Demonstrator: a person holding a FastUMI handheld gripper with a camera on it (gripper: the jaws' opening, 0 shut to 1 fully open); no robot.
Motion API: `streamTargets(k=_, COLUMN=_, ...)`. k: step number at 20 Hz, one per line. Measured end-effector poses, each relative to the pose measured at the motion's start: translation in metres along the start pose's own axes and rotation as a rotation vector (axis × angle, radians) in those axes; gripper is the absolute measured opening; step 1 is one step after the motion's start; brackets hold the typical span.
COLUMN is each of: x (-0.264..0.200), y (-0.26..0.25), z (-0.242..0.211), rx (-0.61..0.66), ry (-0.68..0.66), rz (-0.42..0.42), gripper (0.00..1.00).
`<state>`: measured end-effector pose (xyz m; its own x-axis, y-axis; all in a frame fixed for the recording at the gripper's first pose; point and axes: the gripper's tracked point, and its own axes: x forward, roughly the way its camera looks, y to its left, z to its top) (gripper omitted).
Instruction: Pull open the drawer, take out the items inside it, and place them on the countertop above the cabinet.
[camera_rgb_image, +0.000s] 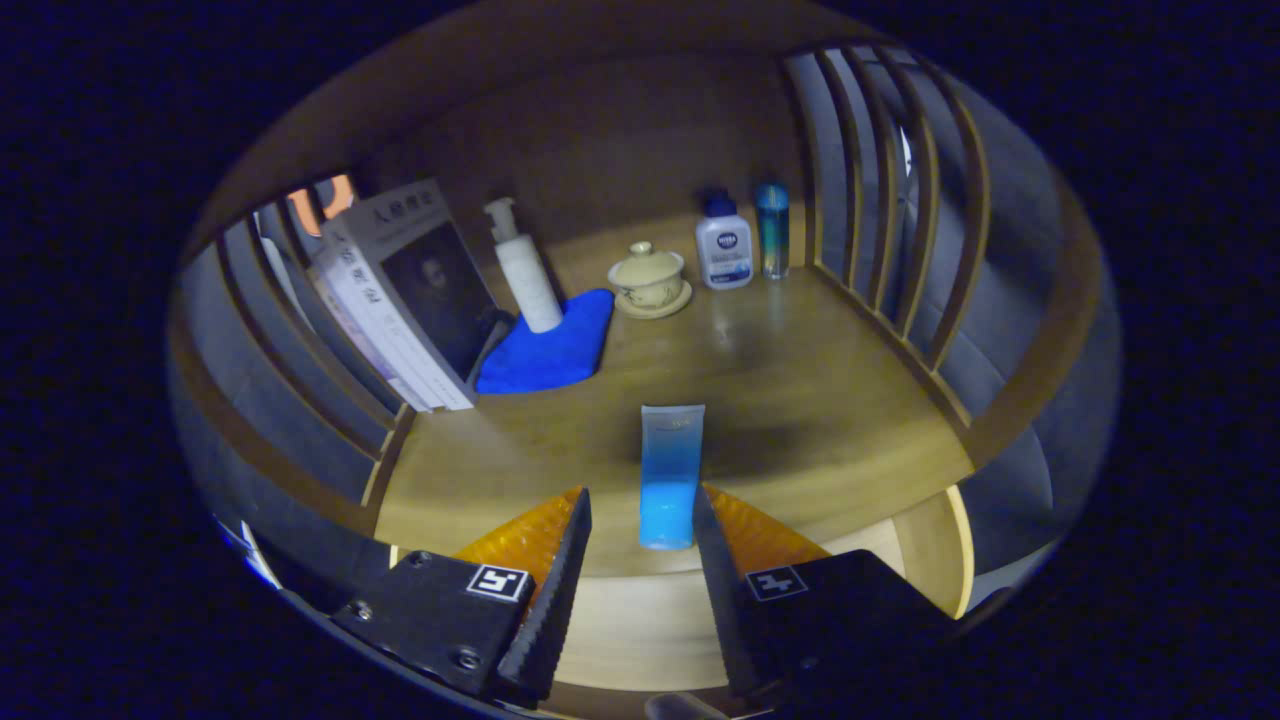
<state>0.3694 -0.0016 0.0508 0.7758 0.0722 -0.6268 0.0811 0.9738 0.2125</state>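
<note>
Gripper (640, 510): fingers set wide, blue tube (671, 476) standing between them, cap end down, near the front edge of the table (800, 400). Right finger looks close to or touching the tube; left finger has a clear gap, so no two-sided grip. Can't tell if cap rests on the wood or hangs just off it.

Step in hand, my read: placing the tube on the cabinet top. To do well: check it stands or lies stable w/ fingers apart, back straight out along finger axis, avoid brushing it w/ right finger; it's close to the edge, so a nudge could tip it off.

Below the edge: pale drawer (640, 630) interior, open; contents hidden by fingers.

Further back: blue cloth (555, 350), pump bottle (525, 270) on it, books (400, 300) leaning on the slats. Lidded cup (648, 275) on saucer, closed, contents unseen. White bottle (724, 250) + slim blue bottle (771, 230), capped, at back right.
</note>
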Motion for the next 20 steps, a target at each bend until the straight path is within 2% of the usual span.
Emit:
streamTargets(k=2, x=-0.031, y=0.011, z=-0.007, rx=-0.036, ry=-0.063, rz=0.038, gripper=0.73)
streamTargets(k=3, x=-0.043, y=0.014, z=-0.014, rx=-0.048, ry=-0.091, rz=0.051, gripper=0.86)
streamTargets(k=5, x=-0.067, y=0.021, z=-0.023, rx=-0.079, ry=-0.159, rz=0.100, gripper=0.93)
streamTargets(k=13, x=-0.159, y=0.022, z=-0.061, rx=-0.131, ry=-0.529, rz=0.169, gripper=0.95)
streamTargets(k=17, x=-0.188, y=0.023, z=-0.096, rx=-0.179, ry=-0.643, rz=0.153, gripper=1.00)
streamTargets(k=20, x=-0.192, y=0.020, z=-0.132, rx=-0.154, ry=-0.661, rz=0.156, gripper=1.00)
